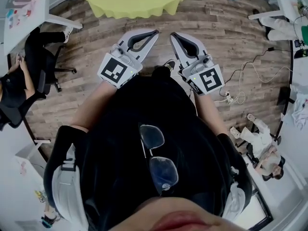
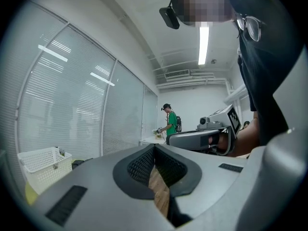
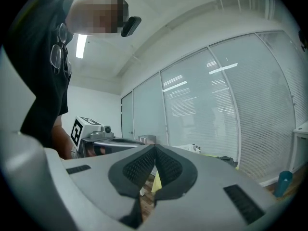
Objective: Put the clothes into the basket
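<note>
Left gripper [image 1: 153,34], right gripper [image 1: 175,35] pointing level, both jaws pressed together, pinching nothing. Yellow surface [image 1: 134,1] lying straight ahead. Dark heap [image 3: 227,160], likely clothes, lying on it, right of right jaws. Basket [image 2: 41,165] sitting leftward, nearer left gripper.

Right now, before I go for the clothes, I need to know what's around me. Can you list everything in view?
table: one, yellow-green cloth, ahead of the grippers
basket: one, white, left, by the blinds
dark heap: one, black, on the yellow-green cloth, maybe clothes
power strip: one, white, floor at right
seated person: one, in black, far left
standing person: one, green shirt, far end
glasses: one pair, dark frames, on wearer's black top
left gripper: one, grey, jaws together, empty
right gripper: one, grey, jaws together, empty
</note>
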The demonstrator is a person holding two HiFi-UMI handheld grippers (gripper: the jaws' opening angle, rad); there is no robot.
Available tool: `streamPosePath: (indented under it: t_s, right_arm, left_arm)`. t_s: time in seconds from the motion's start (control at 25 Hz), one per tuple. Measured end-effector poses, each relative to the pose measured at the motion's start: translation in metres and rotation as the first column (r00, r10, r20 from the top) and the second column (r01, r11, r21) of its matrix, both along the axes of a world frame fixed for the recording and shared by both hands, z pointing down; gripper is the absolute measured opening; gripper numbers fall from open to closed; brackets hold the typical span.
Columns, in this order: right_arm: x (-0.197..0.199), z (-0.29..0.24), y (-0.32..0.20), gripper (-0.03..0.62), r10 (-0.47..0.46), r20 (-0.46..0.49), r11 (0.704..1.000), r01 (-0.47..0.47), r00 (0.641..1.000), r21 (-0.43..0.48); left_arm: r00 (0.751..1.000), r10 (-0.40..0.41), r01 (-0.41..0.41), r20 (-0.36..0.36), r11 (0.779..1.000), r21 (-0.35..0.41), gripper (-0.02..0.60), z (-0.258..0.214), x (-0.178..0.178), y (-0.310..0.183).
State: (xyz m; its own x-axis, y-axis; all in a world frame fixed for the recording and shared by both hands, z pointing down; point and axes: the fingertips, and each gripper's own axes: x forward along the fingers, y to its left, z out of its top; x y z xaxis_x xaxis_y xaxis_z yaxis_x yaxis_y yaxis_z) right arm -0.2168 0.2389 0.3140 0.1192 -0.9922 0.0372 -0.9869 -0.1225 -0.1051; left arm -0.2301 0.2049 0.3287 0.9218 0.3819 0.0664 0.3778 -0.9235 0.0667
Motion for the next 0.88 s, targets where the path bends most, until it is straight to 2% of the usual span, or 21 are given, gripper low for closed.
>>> streamPosePath:
  t_s: [0.4, 0.64, 0.88]
  right_arm:
    - [0.081, -0.001, 0.061, 0.025, -0.034, -0.004, 0.999, 0.034, 0.999, 0.028]
    - [0.112, 0.002, 0.085, 0.025, -0.062, -0.009, 0.998, 0.062, 0.998, 0.024]
    - [0.129, 0.008, 0.091, 0.025, -0.076, -0.001, 0.997, 0.076, 0.997, 0.016]
  left_arm:
    - [0.999, -0.032, 0.032, 0.004, 0.999, 0.018, 0.011, -0.004, 0.080, 0.064]
    - [0.998, -0.063, 0.063, 0.013, 0.998, 0.031, 0.011, 0.002, 0.106, 0.086]
    - [0.998, -0.059, 0.058, 0.030, 0.997, 0.050, 0.011, 0.009, 0.122, 0.092]
